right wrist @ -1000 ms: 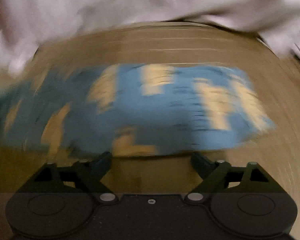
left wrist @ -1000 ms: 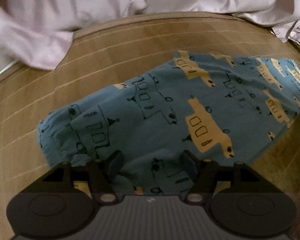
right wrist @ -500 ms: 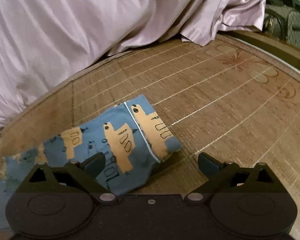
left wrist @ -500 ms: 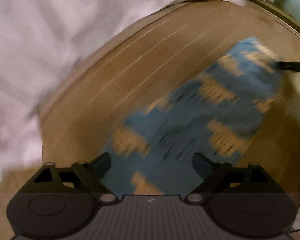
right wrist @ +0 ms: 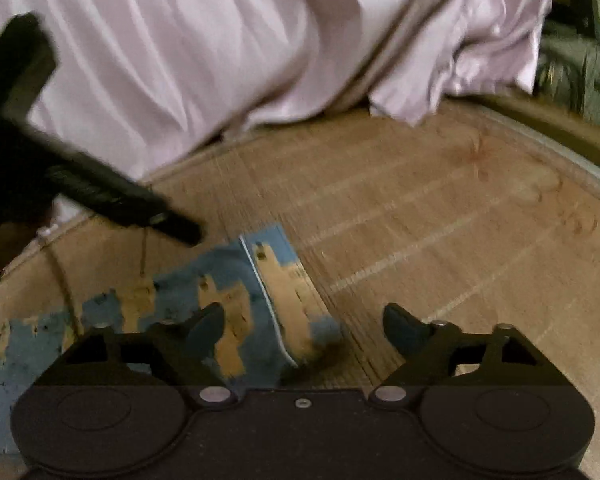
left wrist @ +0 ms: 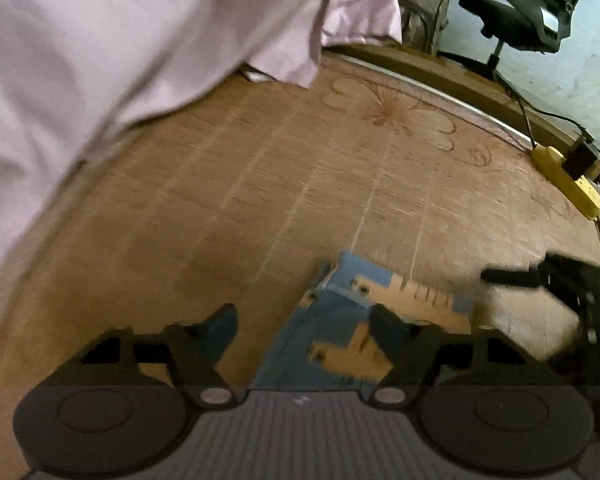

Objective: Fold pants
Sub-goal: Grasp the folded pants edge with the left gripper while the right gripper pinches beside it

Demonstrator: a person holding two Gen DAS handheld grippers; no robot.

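Woven bed mat (right wrist: 440, 208): pants (right wrist: 228, 300) run lengthwise toward 8 o'clock from your right tool (right wrist: 304, 322), both tools spread, empty; left tool (left wrist: 304, 324) equally near.

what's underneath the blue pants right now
The blue pants lie folded on a woven brown mat, which shows all around them. Whatever sits directly beneath the fabric is covered, so only the mat can be confirmed.
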